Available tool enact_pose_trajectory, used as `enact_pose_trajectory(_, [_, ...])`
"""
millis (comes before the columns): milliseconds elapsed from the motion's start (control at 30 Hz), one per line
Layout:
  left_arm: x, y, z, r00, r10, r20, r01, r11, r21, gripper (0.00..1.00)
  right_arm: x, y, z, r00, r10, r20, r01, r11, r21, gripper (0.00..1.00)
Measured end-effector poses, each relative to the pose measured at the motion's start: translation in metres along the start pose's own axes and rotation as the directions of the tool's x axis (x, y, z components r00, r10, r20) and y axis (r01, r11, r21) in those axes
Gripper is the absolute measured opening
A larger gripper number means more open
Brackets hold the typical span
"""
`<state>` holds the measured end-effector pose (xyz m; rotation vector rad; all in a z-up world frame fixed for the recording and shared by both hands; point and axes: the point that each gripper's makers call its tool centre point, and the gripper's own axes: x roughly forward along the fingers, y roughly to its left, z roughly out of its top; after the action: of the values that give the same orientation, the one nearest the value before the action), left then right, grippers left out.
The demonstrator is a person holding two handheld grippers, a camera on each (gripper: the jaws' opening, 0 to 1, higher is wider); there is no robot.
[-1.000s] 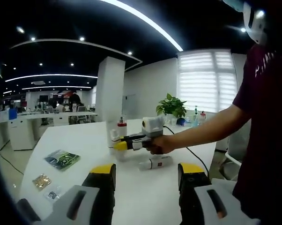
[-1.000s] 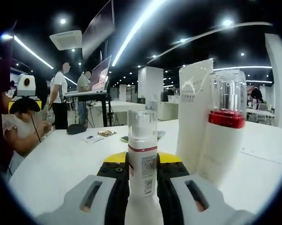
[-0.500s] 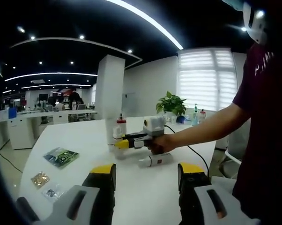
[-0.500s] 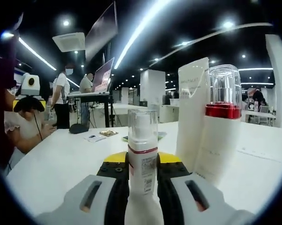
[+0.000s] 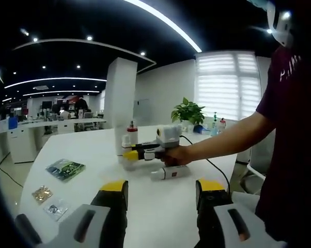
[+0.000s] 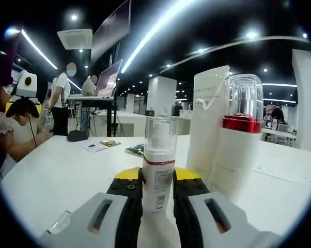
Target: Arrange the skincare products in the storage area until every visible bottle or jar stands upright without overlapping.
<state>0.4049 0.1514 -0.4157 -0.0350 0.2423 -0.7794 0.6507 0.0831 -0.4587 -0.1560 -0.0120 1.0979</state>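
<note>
My right hand-held gripper (image 6: 155, 187) clamps a small bottle (image 6: 158, 161) upright beside the red-collared bottle (image 6: 237, 155); another bottle (image 5: 168, 173) lies flat near it; left hand-held gripper (image 5: 160, 199) open, empty.

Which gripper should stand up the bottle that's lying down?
Probably the left gripper. Its jaws are open and hold nothing, facing the lying bottle on the table. The right gripper is shut on a small bottle.

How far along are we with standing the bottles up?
Done: the red-collared bottle stands upright beside the white box. In hand: the right gripper is shut on a small clear-capped bottle, held upright. Left: one bottle lies on its side on the table; the left gripper is open.
</note>
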Motion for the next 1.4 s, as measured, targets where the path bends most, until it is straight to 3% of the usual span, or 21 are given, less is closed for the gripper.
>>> enact_pose_trajectory(433, [0.003,0.0,0.0,1.0,0.0,0.001,0.0,1.0,-0.004,0.54,0.003,-0.007,-0.003,1.0,-0.017,-0.011,0.017,1.0,-0.004,0.2])
enact_pose_trajectory(867, [0.005,-0.006,-0.002,1.0,-0.015,0.002,0.015,1.0,-0.009,0.54,-0.002,-0.002,-0.018,0.996,-0.014,-0.088,0.015,1.0,0.007,0.22])
enact_pose_trajectory(1400, [0.007,-0.014,-0.004,0.999,-0.035,0.007,0.035,0.999,-0.014,0.54,-0.023,-0.008,-0.02,0.986,-0.131,-0.106,0.14,0.986,0.09,0.17])
